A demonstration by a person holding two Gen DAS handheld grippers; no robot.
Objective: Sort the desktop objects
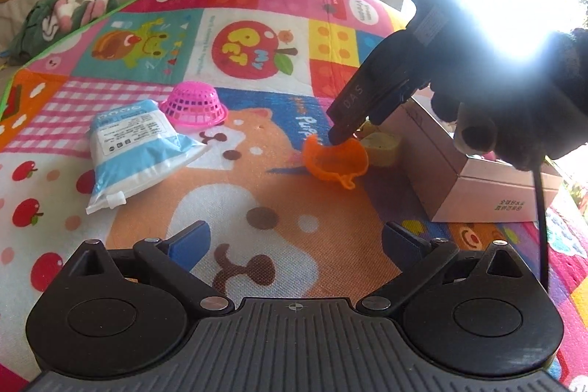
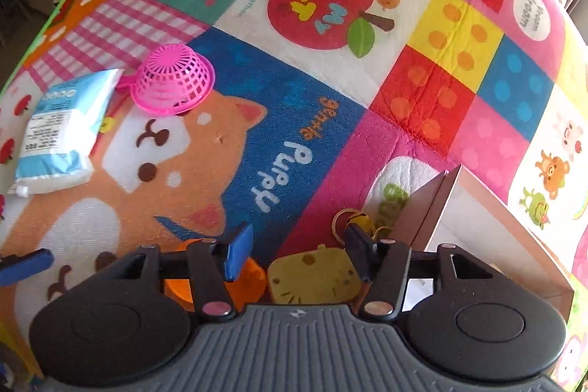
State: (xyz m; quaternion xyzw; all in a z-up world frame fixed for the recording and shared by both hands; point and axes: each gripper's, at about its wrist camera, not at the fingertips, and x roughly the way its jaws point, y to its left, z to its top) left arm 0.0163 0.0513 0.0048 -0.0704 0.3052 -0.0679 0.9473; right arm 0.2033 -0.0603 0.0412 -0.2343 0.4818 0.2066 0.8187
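Here, the right gripper (image 2: 297, 254) is hovering with jaws apart over the orange cup (image 1: 335, 158) and yellow cat-face piece (image 2: 312, 276), just left of the pink box (image 1: 477, 186). The left gripper (image 1: 294, 241) is waiting, also spread. Centring on one item before squeezing looks wisest.

glare: window light whites out the upper right of the left wrist view | orange cup (image 2: 253, 276): mostly hidden behind the right gripper (image 2: 297, 250) | yellow toy (image 2: 312, 278): lower edge covered by gripper body | pink box (image 2: 488, 245): interior cut off, contents unreadable | pouch (image 1: 136, 149): label print too small to read
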